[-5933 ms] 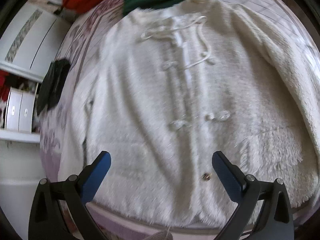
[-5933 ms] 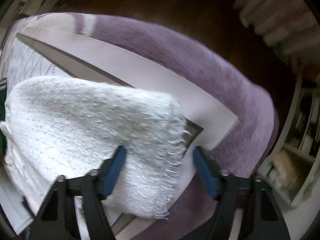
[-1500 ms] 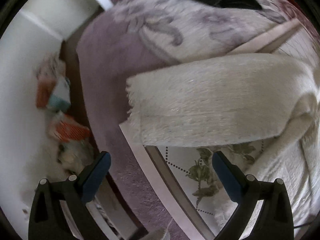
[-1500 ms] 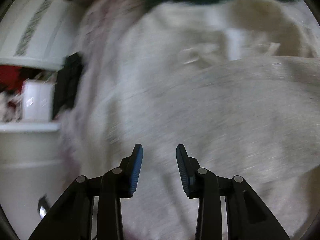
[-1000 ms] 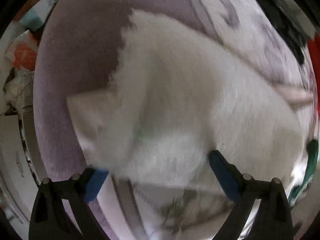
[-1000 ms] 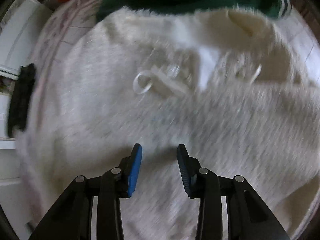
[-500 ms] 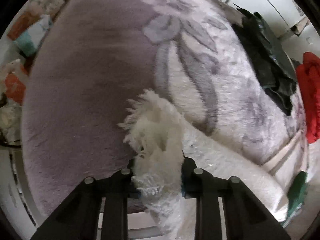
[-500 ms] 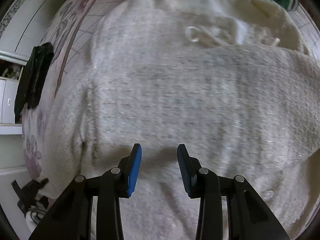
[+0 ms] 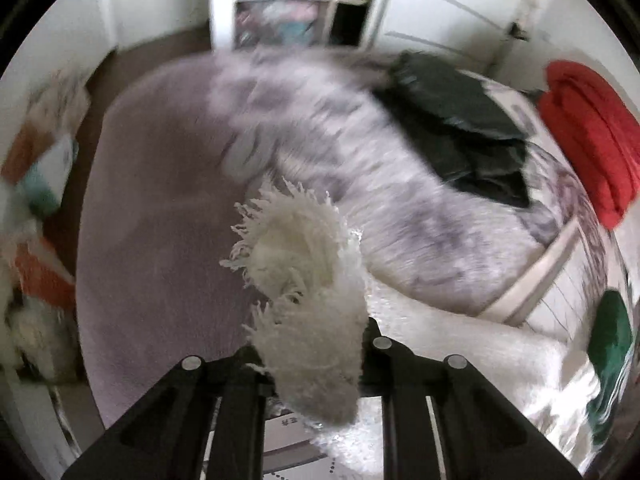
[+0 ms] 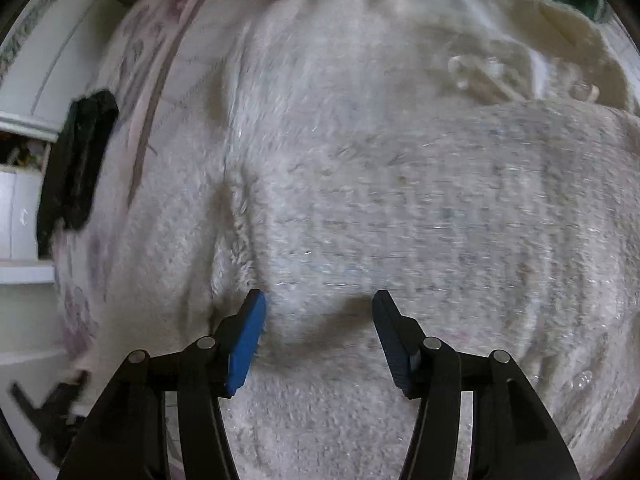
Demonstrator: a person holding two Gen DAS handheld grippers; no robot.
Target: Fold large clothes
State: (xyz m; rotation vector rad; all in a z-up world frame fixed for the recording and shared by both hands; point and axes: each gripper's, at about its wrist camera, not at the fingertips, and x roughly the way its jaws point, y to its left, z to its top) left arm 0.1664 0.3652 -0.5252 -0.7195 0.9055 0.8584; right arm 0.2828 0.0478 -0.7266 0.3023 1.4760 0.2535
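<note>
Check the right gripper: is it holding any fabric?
No, the right gripper is open above the white cardigan, nothing between its fingers.

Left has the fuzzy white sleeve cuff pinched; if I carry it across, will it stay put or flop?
The fuzzy white sleeve cuff droops over the shut left gripper, so it will probably flop and trail. The shaggy pile looks grippy, so slipping seems unlikely.

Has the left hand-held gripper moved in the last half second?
Yes. The left hand-held gripper, shut on the sweater sleeve cuff, swung upward: the black garment sits lower and the cabinets now show.
</note>
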